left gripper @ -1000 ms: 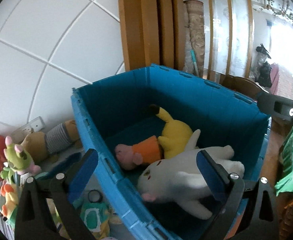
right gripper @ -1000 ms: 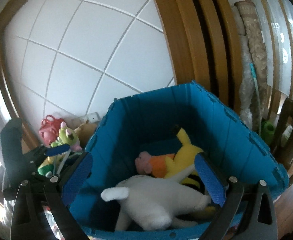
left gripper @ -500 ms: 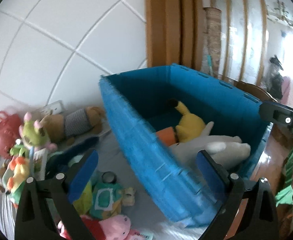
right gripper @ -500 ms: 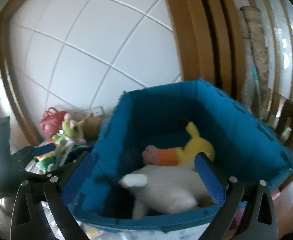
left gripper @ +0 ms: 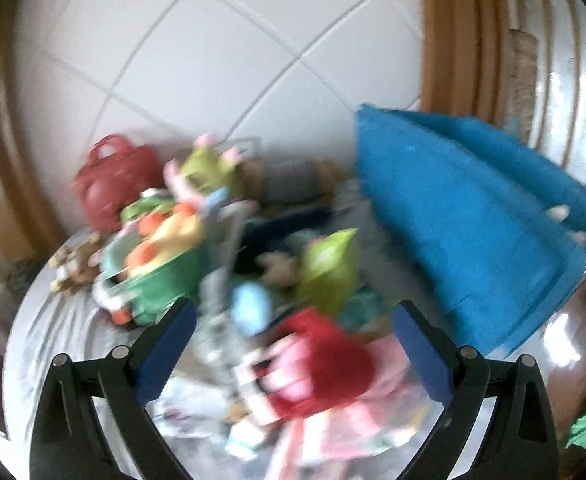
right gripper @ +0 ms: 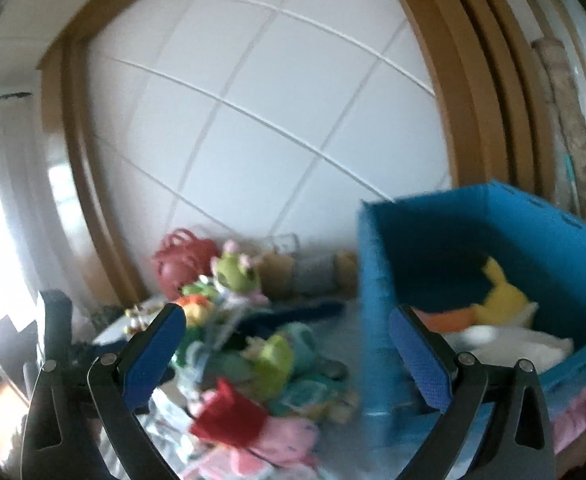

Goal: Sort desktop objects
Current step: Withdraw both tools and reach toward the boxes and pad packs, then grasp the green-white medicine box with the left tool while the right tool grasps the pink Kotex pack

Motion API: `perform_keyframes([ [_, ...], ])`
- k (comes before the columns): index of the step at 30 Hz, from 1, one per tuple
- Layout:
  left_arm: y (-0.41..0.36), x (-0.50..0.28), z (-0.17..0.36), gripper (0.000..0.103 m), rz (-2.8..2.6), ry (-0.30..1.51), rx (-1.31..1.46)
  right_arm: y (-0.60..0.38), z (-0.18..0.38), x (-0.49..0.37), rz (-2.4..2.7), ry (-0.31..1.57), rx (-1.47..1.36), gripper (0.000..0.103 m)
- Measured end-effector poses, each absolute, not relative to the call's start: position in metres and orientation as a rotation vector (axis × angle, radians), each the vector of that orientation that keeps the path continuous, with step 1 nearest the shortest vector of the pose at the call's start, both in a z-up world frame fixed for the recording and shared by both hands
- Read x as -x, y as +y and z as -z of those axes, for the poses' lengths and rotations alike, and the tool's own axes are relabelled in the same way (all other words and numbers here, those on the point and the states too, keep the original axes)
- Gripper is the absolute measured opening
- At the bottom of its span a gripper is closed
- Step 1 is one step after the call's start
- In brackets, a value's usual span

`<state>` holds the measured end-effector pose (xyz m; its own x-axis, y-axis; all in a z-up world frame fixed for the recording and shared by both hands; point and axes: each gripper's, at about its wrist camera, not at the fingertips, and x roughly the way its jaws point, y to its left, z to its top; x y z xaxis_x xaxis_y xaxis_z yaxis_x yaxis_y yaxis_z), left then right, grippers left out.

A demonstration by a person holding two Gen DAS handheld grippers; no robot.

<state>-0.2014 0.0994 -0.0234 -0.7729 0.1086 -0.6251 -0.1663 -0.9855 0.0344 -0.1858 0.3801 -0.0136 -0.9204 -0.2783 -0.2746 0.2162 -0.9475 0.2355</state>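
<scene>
In the left wrist view we hold the left gripper (left gripper: pixel 293 344) with its fingers spread wide and empty above a blurred heap of plush toys (left gripper: pixel 229 240) on the surface, the blue bin (left gripper: pixel 473 232) to their right. In the right wrist view the right gripper (right gripper: pixel 285 352) is likewise spread and empty; a yellow plush (right gripper: pixel 497 300) and what seems a white plush (right gripper: pixel 521 344) lie inside the bin.

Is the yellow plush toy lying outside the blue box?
No, the yellow plush toy lies inside the blue box, beside a white plush.
</scene>
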Motion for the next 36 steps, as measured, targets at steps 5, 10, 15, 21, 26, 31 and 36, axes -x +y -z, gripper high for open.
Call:
perform_keyframes([
  [5, 0.018, 0.19, 0.055, 0.1, -2.852, 0.103, 1.121, 0.311, 0.032, 0.171, 2.812, -0.297, -0.402, 0.103],
  [10, -0.028, 0.185, 0.086, 0.1, -2.821, 0.09, 1.234, 0.258, 0.084, 0.193, 2.74, -0.296, -0.764, 0.103],
  [15, -0.038, 0.179, 0.126, 0.1, -2.757, 0.084, 1.357, 0.239, 0.139, 0.199, 2.685, -0.282, -1.035, 0.103],
  [21, -0.016, 0.171, 0.163, 0.1, -2.702, 0.109, 1.441, 0.239, 0.195, 0.202, 2.623, -0.309, -1.251, 0.103],
  [26, 0.008, 0.173, 0.193, 0.1, -2.651, 0.171, 1.513, 0.249, 0.233, 0.201, 2.592, -0.349, -1.379, 0.103],
  [31, 0.02, 0.185, 0.22, 0.1, -2.598, 0.208, 1.559, 0.251, 0.251, 0.198, 2.578, -0.406, -1.441, 0.103],
  [36, 0.029, 0.204, 0.239, 0.1, -2.534, 0.259, 1.544, 0.243, 0.26, 0.202, 2.616, -0.464, -1.47, 0.103],
])
